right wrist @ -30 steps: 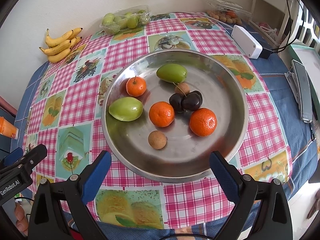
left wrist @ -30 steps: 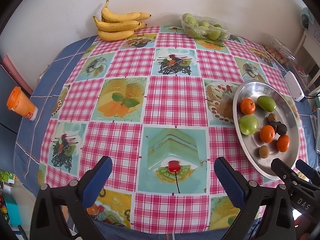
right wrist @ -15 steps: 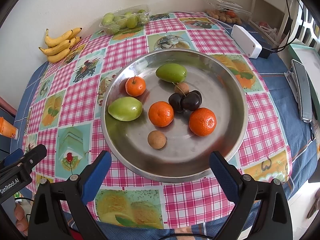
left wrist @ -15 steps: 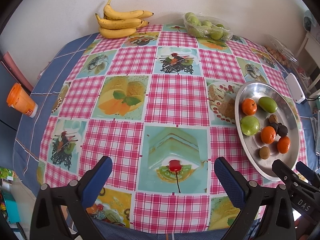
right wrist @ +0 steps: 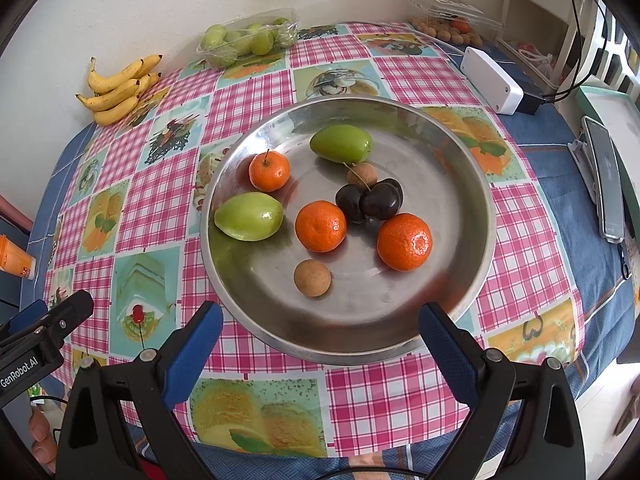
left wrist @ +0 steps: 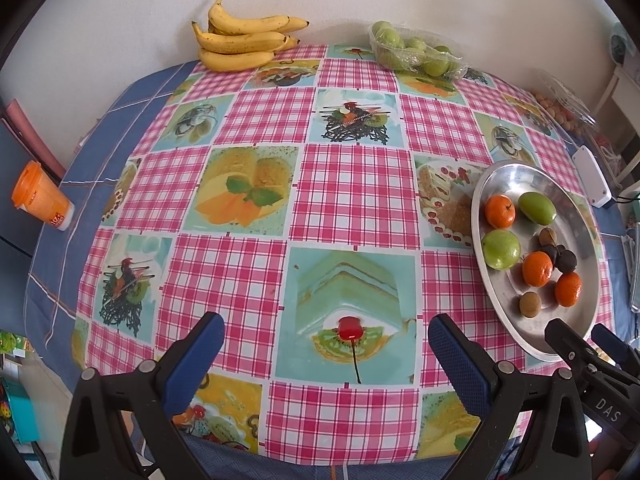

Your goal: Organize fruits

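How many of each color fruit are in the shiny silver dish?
In the silver dish:
Orange fruits: 3
Green fruits: 2
Dark purple fruits: 2
Small brown fruits: 2
Total: 9

orange cup [right wrist: 12, 258]: cut by left edge | small brown fruits [left wrist: 558, 110]: under plastic, too small to identify

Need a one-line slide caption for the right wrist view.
Open right gripper poised at the near rim of a steel tray holding three tangerines, two green fruits, dark plums and two longans.
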Tool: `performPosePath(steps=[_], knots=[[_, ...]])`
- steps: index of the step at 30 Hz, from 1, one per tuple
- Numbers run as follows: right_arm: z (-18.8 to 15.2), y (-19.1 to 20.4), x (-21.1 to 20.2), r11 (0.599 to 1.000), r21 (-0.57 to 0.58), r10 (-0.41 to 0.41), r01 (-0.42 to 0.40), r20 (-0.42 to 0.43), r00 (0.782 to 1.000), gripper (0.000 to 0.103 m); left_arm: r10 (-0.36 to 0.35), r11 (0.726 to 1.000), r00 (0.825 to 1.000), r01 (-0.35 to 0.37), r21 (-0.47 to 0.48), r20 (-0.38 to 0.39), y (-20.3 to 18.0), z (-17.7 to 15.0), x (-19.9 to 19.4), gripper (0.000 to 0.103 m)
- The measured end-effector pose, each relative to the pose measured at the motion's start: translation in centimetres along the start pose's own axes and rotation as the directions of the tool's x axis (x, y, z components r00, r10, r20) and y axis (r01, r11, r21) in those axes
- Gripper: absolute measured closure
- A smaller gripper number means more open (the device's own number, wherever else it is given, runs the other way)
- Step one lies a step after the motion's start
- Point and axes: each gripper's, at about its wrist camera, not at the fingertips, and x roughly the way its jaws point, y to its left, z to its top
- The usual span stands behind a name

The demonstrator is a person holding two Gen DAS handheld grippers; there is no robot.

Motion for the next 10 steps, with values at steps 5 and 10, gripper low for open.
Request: performPosePath(steps=[5,10], knots=[[-0.02,0.03,0.01,1.0,-0.001,0.0,0.0,0.0,1.0,0.005,-0.001,1.0,0.999,0.001,-0.012,0.036,0.19,-0.03,-0.74,0.0],[-0.01,0.02,0.01,1.0,-0.001,0.0,0.0,0.0,1.0,0.005,-0.002,1.0,0.999,0.003,-0.015,0.033,0.25,0.1,-0.66,0.0]])
